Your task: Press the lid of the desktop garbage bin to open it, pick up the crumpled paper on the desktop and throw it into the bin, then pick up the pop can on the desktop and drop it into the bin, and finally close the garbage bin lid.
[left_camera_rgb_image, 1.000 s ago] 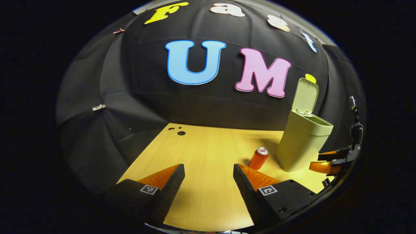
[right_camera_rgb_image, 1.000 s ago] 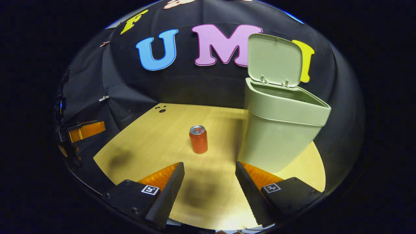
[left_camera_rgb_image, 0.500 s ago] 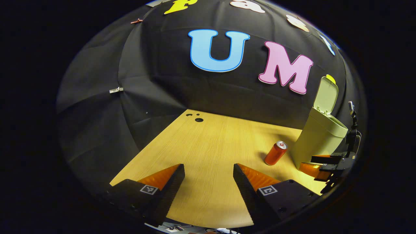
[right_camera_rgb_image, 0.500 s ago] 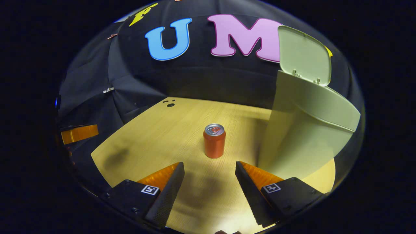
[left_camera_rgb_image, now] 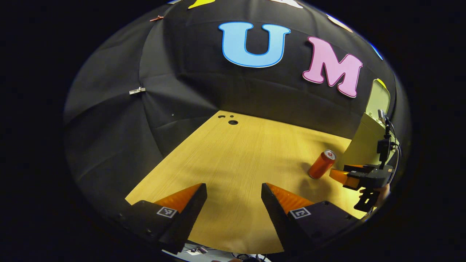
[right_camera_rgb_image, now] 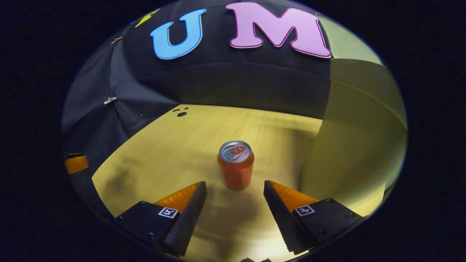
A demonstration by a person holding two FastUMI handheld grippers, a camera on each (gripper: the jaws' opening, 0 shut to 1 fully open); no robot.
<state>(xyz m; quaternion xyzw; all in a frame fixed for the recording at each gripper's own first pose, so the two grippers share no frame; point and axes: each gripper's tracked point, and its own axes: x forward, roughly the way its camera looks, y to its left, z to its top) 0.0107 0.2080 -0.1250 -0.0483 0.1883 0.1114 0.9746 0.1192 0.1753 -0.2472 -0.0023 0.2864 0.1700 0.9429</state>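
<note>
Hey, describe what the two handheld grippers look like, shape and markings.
Each gripper, left gripper and right gripper, has two wedge-shaped jaws tapering forward, on blocky bases bearing small square black-and-white tags. In the left gripper view, the right gripper's body carries a cable.

Light wooden tabletop (right_camera_rgb_image: pixel 174 145) against the black cloth wall.
Carries an orange pop can (right_camera_rgb_image: pixel 236 165), upright near the middle, and a pale green bin (right_camera_rgb_image: pixel 356 145) just to its right; small dark holes (right_camera_rgb_image: pixel 181 113) at the far left corner.

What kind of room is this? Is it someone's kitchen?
Probably not a kitchen. It looks like a small test booth: a wooden table with black cloth hung around it, holding just a can and a bin.
</note>
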